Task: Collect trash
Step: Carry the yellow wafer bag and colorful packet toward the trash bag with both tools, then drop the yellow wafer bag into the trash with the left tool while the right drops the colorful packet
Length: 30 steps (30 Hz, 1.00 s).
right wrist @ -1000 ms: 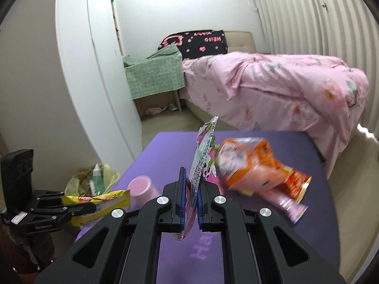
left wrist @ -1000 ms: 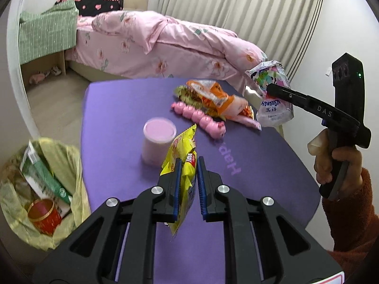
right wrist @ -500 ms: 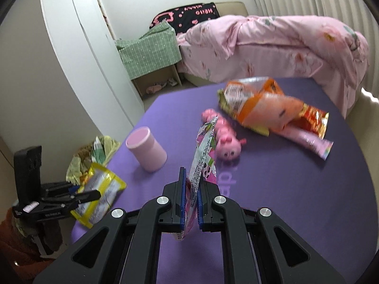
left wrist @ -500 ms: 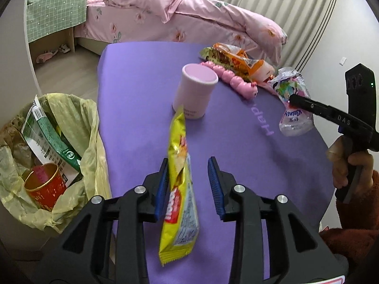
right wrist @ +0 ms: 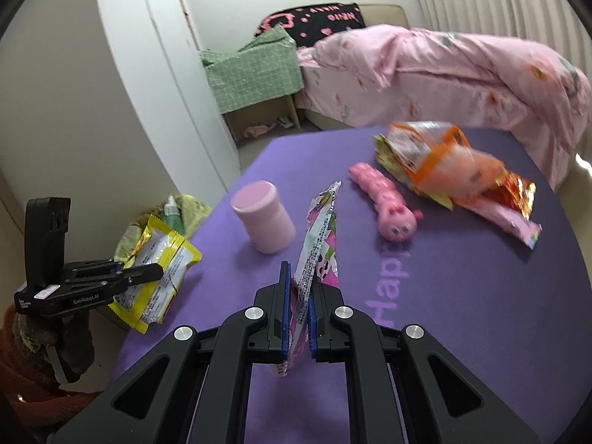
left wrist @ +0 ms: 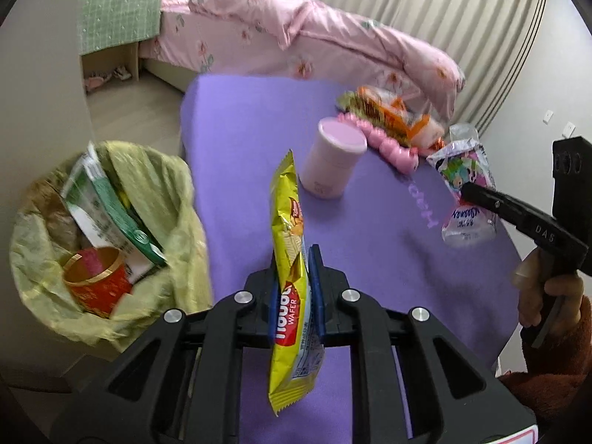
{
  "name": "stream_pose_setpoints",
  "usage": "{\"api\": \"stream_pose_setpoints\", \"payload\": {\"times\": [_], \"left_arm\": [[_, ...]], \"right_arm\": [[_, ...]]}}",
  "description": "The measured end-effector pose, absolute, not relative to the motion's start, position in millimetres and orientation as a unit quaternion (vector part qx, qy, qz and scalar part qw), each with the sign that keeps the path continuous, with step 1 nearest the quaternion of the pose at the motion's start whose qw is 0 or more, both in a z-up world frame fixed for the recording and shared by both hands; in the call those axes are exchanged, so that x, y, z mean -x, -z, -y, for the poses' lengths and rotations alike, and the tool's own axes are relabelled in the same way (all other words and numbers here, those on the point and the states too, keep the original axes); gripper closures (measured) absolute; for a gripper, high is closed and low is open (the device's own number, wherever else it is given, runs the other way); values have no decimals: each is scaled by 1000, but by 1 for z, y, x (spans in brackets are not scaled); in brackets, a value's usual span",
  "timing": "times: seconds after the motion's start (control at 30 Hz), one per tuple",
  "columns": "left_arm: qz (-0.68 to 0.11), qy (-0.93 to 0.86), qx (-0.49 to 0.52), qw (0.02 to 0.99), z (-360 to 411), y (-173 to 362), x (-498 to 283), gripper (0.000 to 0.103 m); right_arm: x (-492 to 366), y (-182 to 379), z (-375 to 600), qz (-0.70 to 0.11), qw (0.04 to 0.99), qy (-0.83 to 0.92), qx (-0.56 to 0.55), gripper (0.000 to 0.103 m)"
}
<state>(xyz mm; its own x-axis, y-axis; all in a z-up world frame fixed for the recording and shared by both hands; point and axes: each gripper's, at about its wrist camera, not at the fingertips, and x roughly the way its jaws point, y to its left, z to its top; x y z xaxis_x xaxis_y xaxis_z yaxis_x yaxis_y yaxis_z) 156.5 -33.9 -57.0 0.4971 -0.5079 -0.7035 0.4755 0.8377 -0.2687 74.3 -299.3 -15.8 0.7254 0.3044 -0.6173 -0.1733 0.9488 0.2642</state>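
Wafer wrapper (left wrist: 290, 259) pinched edge-on in left gripper (left wrist: 294, 292), whose jaws have just been closing on it; bin bag (left wrist: 174, 199) at 9 o'clock.
Right gripper (right wrist: 298, 318) clamps pink snack packet (right wrist: 318, 244) upright, likely bound for the bin. Legible: "WAFER"; mat (right wrist: 462, 314) reads "Hap…".

The near purple table (right wrist: 462, 333) is left bare. Farther on, passage is blocked by a pink cup (right wrist: 264, 222), a pink toy (right wrist: 384, 203) and wrappers (right wrist: 444, 159).
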Motion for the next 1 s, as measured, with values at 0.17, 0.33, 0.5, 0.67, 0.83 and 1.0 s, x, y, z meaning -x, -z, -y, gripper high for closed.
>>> {"api": "stream_pose_setpoints", "payload": {"times": [0.17, 0.33, 0.5, 0.67, 0.83, 1.0], "left_arm": [[-363, 243, 27, 899, -1, 22, -154, 89], [-327, 182, 46, 926, -49, -3, -162, 89], [-323, 135, 77, 934, -95, -5, -176, 89], [-334, 113, 104, 930, -120, 9, -189, 89], [-358, 113, 116, 920, -125, 32, -203, 89], [-385, 111, 117, 909, -121, 59, -218, 89]], "right_arm": [[-81, -12, 270, -320, 931, -163, -67, 94], [-95, -39, 229, -297, 933, -203, -33, 94], [-109, -51, 192, -289, 928, -235, -5, 94], [-118, -53, 167, -292, 922, -253, 12, 94], [-123, -51, 154, -300, 918, -257, 25, 94], [-128, -46, 150, -311, 916, -254, 26, 94]]}}
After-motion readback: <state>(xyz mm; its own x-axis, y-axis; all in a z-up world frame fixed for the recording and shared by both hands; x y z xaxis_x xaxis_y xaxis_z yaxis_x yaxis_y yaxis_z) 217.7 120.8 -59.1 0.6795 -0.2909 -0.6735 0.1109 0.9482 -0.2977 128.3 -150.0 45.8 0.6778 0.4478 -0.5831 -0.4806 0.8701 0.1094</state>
